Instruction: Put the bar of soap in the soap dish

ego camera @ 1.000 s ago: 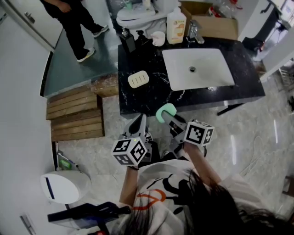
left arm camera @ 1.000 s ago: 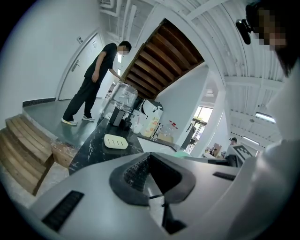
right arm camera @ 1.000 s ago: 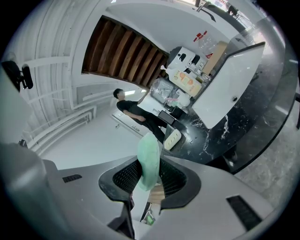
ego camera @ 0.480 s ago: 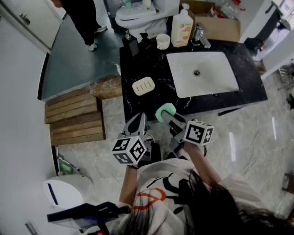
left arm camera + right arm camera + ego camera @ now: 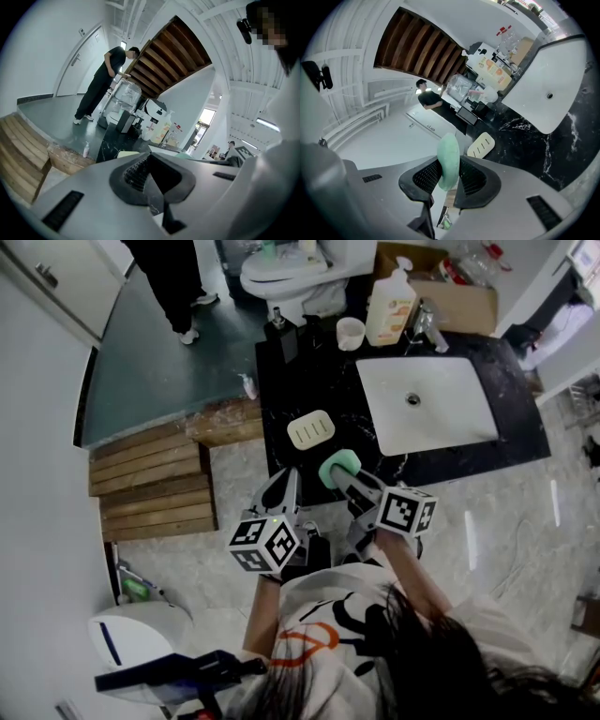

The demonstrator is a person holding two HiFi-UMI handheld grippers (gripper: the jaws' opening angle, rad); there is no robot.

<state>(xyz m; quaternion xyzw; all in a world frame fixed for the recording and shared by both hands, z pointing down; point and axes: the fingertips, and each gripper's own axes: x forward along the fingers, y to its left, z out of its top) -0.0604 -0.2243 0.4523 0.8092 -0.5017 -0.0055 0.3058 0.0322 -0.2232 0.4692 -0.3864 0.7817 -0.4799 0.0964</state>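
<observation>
The green bar of soap was held clamped on edge between the fingers of the right gripper, its long axis pointed out past the fingertips, at the near edge of the black table. The soap dish lay just beyond, slanted. The left gripper's fingers were closed together.

A pale green, rounded oval bar of soap stands on edge, pinched at its lower part between the ribbed black pads of the right gripper, its upper end rising clear of them. It hangs over the near edge of the black marbled countertop. The cream, rounded-rectangular soap dish with four slots lies flat on that countertop, near the soap but apart from it.
</observation>
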